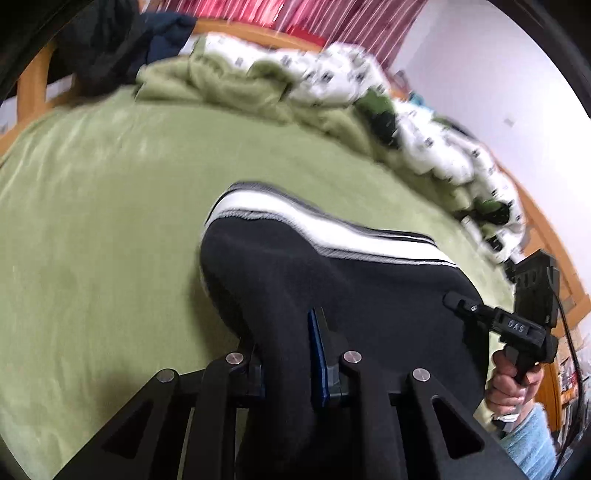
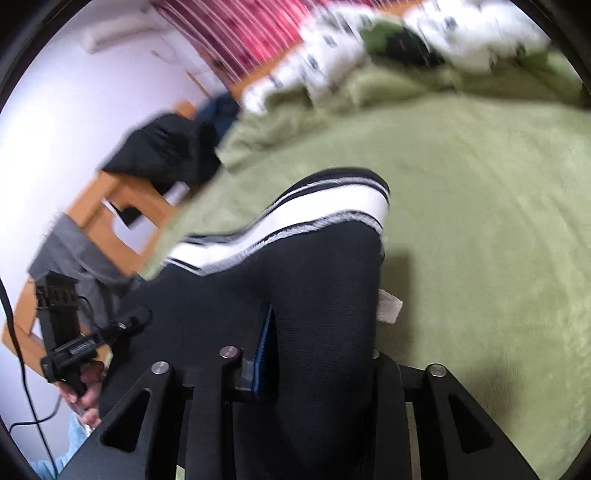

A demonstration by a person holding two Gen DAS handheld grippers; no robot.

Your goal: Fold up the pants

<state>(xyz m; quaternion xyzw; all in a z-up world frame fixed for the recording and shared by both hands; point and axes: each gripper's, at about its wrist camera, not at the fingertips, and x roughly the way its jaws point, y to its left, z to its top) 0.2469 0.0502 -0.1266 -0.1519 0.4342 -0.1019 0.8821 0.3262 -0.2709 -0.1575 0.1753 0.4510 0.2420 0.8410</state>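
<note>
Black pants (image 1: 332,280) with a white side stripe (image 1: 295,218) hang stretched between my two grippers above a green bed cover (image 1: 92,221). My left gripper (image 1: 286,354) is shut on the black cloth at one end. My right gripper (image 2: 317,347) is shut on the cloth at the other end, and the pants (image 2: 314,266) drape over its fingers. The right gripper also shows in the left wrist view (image 1: 454,301), pinching the cloth. The left gripper shows in the right wrist view (image 2: 138,319). A white label (image 2: 388,310) sticks out of the cloth.
A crumpled green and white quilt (image 1: 332,92) lies along the far side of the bed. Dark clothes (image 2: 170,151) hang over the wooden bed frame (image 2: 110,210). A red curtain (image 1: 332,22) and a white wall are behind. The green cover (image 2: 480,221) spreads below the pants.
</note>
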